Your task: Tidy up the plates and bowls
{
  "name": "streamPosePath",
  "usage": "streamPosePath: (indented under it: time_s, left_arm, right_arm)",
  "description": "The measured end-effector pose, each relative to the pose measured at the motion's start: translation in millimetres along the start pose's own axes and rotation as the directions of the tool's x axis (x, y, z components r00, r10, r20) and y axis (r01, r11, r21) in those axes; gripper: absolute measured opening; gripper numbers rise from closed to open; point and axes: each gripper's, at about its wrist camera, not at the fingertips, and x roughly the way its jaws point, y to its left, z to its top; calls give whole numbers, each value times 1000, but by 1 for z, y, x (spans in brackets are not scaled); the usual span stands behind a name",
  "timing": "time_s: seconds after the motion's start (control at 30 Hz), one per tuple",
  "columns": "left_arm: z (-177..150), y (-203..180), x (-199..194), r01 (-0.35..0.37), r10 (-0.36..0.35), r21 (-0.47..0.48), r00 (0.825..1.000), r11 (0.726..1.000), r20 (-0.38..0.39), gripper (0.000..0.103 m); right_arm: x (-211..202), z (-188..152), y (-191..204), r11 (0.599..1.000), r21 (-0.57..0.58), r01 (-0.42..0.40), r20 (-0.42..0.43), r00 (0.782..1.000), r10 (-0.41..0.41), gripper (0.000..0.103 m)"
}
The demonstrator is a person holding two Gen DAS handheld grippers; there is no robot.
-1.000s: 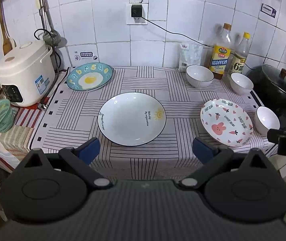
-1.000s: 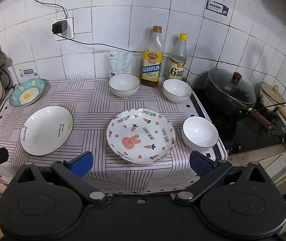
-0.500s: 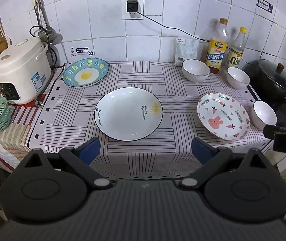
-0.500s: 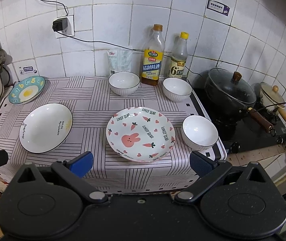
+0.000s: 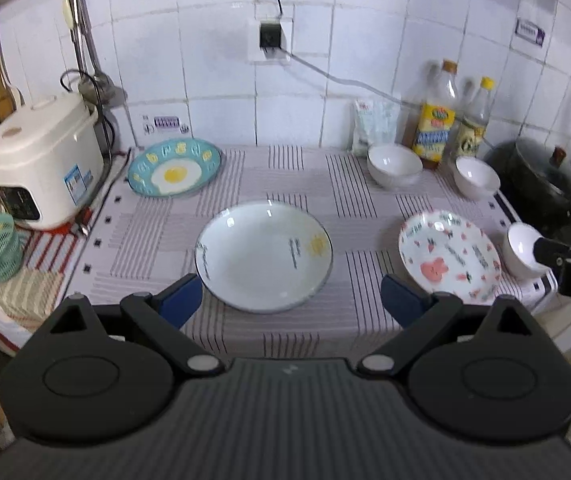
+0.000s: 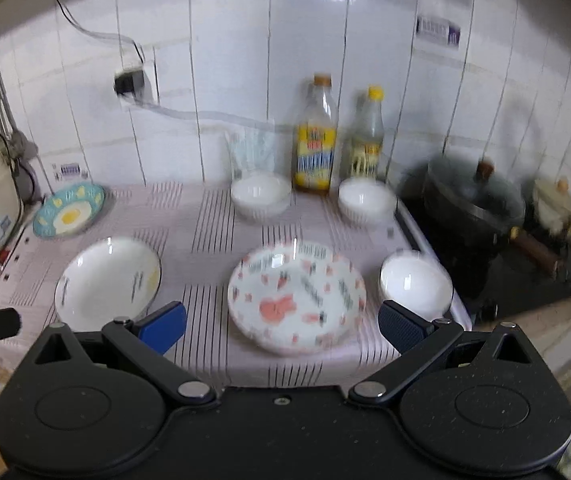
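Over the striped cloth on the surface both grippers now sit closer and lower than a second ago: the white plate fills more of the left wrist view, and the rabbit plate looms larger in the right wrist view, which is smeared with motion blur. Nothing on the cloth has shifted; only the tools have advanced.

The left gripper has its fingers spread wide and empty, straddling the near rim of the white plate without touching it. The right gripper is likewise wide open and holds nothing, its fingers flanking the near edge of the rabbit plate.

The blue egg plate lies at the back left beside the rice cooker. Three white bowls remain apart: one near the bottles, another to its right, a third at the front right, just beside the rabbit plate.

By my reading, sorting has not yet begun; the approach suggests each hand is lining up on a plate for a first lift.
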Motion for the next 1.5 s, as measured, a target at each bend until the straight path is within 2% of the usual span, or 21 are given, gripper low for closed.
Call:
streamPosePath:
  time_s: [0.07, 0.17, 0.23, 0.3, 0.43, 0.5, 0.67, 0.73, 0.83, 0.9, 1.0, 1.13, 1.2, 1.23, 1.33, 1.4, 1.5]
  left_arm:
    - [6, 9, 6, -2, 3, -20, 1000, 1000, 20, 97]
    - [10, 26, 21, -23, 24, -53, 1000, 998, 17, 97]
    - [12, 35, 32, -32, 33, -55, 999, 998, 7, 97]
    - [12, 41, 46, -1, 1, -25, 1000, 1000, -15, 97]
    - [15, 50, 75, 39, -37, 17, 996, 999, -77, 97]
    - [16, 54, 87, 30, -28, 23, 996, 999, -89, 97]
    - [11, 81, 124, 57, -60, -28, 994, 998, -92, 97]
    - [6, 94, 140, 74, -78, -53, 994, 996, -77, 96]
    - [0, 111, 165, 95, -102, -90, 992, 991, -75, 94]
    - [-3, 117, 184, 88, -98, -100, 990, 991, -100, 90]
    - [-8, 121, 211, 86, -96, -74, 986, 994, -137, 82]
    - [-17, 127, 251, 88, -105, -82, 967, 993, -232, 70]
    - [-21, 129, 265, 82, -104, -92, 957, 992, -271, 56]
    - [-21, 129, 269, 85, -109, -96, 953, 992, -283, 55]
    - [-23, 130, 275, 112, -141, -113, 944, 987, -298, 42]
    - [-23, 129, 277, 108, -134, -103, 947, 989, -292, 34]
    - [-22, 133, 278, 109, -135, -106, 950, 988, -283, 31]
  right_arm:
    - [1, 2, 1, 1000, -28, -11, 64, 998, 13, 103]
    - [12, 9, 2, 994, -29, -104, 93, 990, 106, 103]
    - [23, 13, 5, 983, -16, -185, 71, 980, 185, 103]
    - [31, 15, 13, 968, -24, -250, 65, 966, 251, 100]
    - [46, 15, 36, 940, -70, -333, 45, 941, 336, 96]
    - [56, 12, 47, 930, -72, -362, 34, 930, 365, 95]
    - [100, 5, 74, 904, -33, -426, -30, 905, 425, 95]
    - [119, 0, 84, 884, -16, -468, -45, 883, 467, 94]
    - [147, -13, 99, 864, 37, -502, -66, 862, 503, 86]
    - [165, -22, 109, 867, 55, -495, -75, 864, 498, 77]
    - [195, -34, 116, 853, 119, -507, -95, 850, 519, 72]
    - [231, -50, 122, 849, 201, -489, -131, 845, 518, 63]
    - [243, -57, 123, 840, 237, -488, -148, 837, 527, 49]
    - [247, -60, 122, 832, 256, -492, -149, 830, 537, 45]
    - [253, -63, 121, 833, 280, -477, -154, 834, 529, 32]
    - [257, -64, 117, 836, 293, -464, -155, 840, 520, 19]
    - [261, -65, 114, 823, 319, -470, -145, 834, 532, 19]
